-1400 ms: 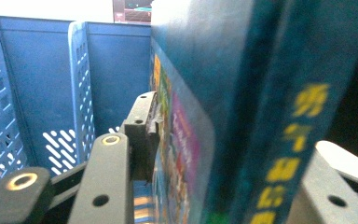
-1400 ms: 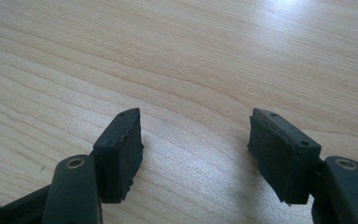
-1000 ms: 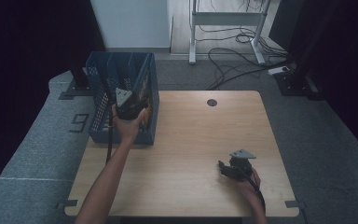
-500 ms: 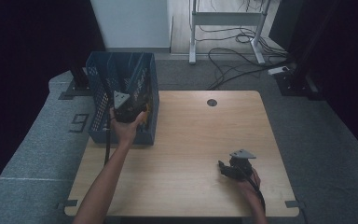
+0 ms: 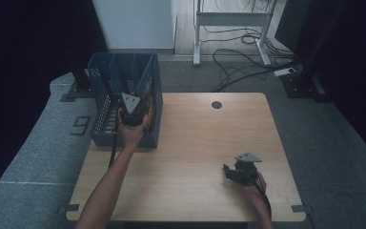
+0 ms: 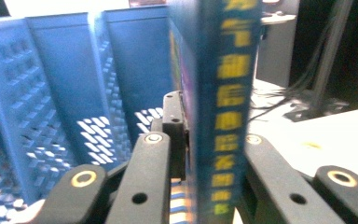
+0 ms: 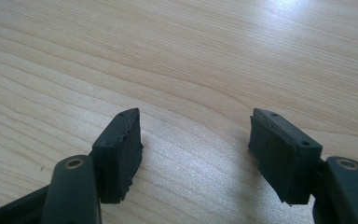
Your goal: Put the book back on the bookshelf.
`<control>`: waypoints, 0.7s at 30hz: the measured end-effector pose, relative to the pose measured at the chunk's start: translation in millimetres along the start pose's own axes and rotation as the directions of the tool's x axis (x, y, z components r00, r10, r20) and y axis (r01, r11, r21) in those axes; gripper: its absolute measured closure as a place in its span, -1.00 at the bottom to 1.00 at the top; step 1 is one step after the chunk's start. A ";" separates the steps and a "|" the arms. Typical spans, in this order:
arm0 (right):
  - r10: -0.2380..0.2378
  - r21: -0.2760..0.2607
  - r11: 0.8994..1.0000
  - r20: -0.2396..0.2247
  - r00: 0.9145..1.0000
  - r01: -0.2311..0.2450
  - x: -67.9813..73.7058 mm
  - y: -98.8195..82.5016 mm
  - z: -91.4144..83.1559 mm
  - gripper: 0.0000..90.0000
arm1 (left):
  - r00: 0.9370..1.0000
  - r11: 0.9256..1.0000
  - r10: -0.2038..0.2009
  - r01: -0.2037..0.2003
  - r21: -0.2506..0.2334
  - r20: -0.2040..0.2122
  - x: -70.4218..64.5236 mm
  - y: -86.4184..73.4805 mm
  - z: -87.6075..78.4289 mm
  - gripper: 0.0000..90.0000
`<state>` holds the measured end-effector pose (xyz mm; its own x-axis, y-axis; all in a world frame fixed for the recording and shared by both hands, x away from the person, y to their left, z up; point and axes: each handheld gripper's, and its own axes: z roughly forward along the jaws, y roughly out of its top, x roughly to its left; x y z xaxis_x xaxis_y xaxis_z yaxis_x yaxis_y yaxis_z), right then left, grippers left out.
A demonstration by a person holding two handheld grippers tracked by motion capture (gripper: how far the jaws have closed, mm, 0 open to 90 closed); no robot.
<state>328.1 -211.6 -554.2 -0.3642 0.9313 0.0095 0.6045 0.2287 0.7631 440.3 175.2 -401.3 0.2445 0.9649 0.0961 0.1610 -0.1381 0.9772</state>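
High view: a wooden worktop (image 5: 190,143) carries a blue slotted file basket (image 5: 106,100) at its left rear corner. A dark blue book (image 6: 223,107) with yellow lettering down its spine stands upright in the basket, in the compartment nearest the right wall as the left gripper view shows it. The left hand-held gripper (image 5: 132,112) reaches into that basket; its jaws have just been closing and now clamp the book's spine from both sides. The right hand-held gripper (image 5: 232,172) rests low over the bare worktop near the front right corner, well apart from the basket, its jaws spread with nothing between the pads (image 7: 121,149).
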 end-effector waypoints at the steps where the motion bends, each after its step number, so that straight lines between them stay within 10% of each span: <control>1: 0.000 0.000 1.000 0.000 1.000 0.000 0.0 0.0 0.0 -0.26 | 1.000 1.000 0.000 0.000 0.002 0.003 2.1 0.4 0.4 0.80; 13: 0.001 0.000 1.000 0.000 1.000 -0.001 0.0 0.0 0.0 -0.26 | 0.993 0.993 0.116 -0.116 0.003 -0.014 3.5 1.3 -1.7 0.79; 21: 0.000 -0.001 1.000 0.000 1.000 0.000 0.0 0.0 0.0 -0.26 | 0.994 0.997 0.078 -0.077 -0.012 0.081 -5.0 2.9 -2.6 0.37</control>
<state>328.2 -211.7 -554.2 -0.3643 0.9312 0.0092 0.6041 0.2288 0.7634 437.1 170.5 -398.4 0.3330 0.9299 0.1564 0.1304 -0.2097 0.9690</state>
